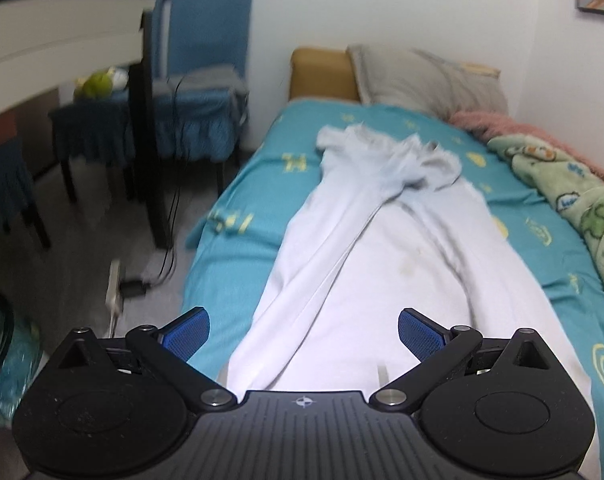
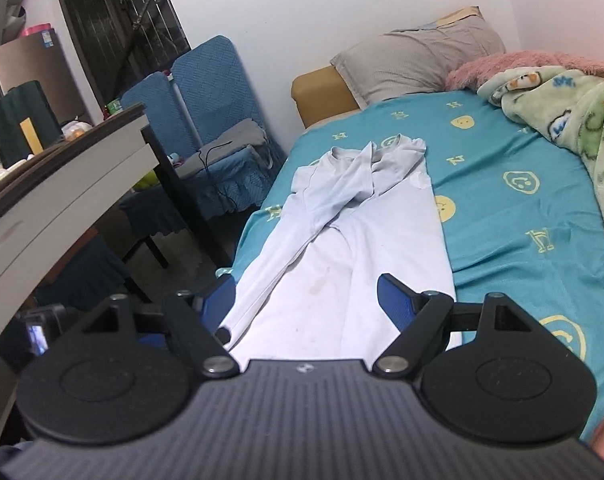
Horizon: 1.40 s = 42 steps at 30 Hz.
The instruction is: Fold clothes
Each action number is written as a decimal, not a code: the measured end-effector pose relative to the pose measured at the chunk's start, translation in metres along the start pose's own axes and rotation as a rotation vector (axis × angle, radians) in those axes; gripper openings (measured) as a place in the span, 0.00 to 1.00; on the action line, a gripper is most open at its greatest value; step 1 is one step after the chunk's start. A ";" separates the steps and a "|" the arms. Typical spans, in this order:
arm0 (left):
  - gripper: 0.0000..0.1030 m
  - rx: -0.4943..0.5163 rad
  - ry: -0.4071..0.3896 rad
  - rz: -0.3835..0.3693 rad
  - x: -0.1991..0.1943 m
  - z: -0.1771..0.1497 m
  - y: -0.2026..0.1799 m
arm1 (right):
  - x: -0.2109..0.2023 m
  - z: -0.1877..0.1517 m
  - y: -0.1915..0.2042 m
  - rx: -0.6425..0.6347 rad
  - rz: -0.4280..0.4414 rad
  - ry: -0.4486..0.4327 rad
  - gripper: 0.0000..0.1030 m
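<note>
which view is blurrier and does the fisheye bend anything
Left wrist view is softer: the white garment and floor smear. Right wrist view is sharper on the garment, and the fisheye bows the table edge into a curve.

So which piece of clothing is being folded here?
Look at the bed with the turquoise sheet. Along its middle lies a long-sleeved white shirt, sleeves crossed near the collar. It is plain white, unlike the green patterned blanket beside it.

Bare sheet (image 2: pixel 502 216) beside blanket (image 2: pixel 574 120)
</note>
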<state>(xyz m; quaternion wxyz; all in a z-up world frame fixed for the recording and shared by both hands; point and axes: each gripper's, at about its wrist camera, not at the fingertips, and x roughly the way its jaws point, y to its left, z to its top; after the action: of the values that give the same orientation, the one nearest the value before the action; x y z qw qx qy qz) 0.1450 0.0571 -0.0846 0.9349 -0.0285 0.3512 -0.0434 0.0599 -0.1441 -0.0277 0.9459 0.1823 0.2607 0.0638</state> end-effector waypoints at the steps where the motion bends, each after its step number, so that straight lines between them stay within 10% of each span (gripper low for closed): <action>1: 0.98 -0.013 0.021 -0.002 0.000 0.000 0.004 | 0.000 0.000 -0.002 0.014 -0.003 -0.002 0.77; 16: 0.87 -0.119 0.435 -0.026 0.022 0.013 0.089 | 0.009 0.003 -0.059 0.281 0.022 0.054 0.77; 25: 0.63 -0.125 0.608 -0.129 0.032 0.008 0.131 | 0.027 0.001 -0.063 0.333 0.031 0.109 0.78; 28: 0.38 -0.083 0.633 -0.171 0.032 0.006 0.123 | 0.031 0.001 -0.063 0.348 0.038 0.121 0.78; 31: 0.10 0.059 0.579 -0.172 0.016 0.012 0.096 | 0.033 0.000 -0.064 0.356 0.034 0.131 0.78; 42: 0.02 0.400 0.200 -0.133 -0.107 0.023 -0.004 | 0.030 -0.002 -0.077 0.446 0.032 0.145 0.78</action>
<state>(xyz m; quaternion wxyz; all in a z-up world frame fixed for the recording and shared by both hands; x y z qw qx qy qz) 0.0795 0.0640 0.0027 0.8775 0.1387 0.4240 -0.1761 0.0861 -0.2085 -0.0727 0.8598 0.3858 0.3328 0.0328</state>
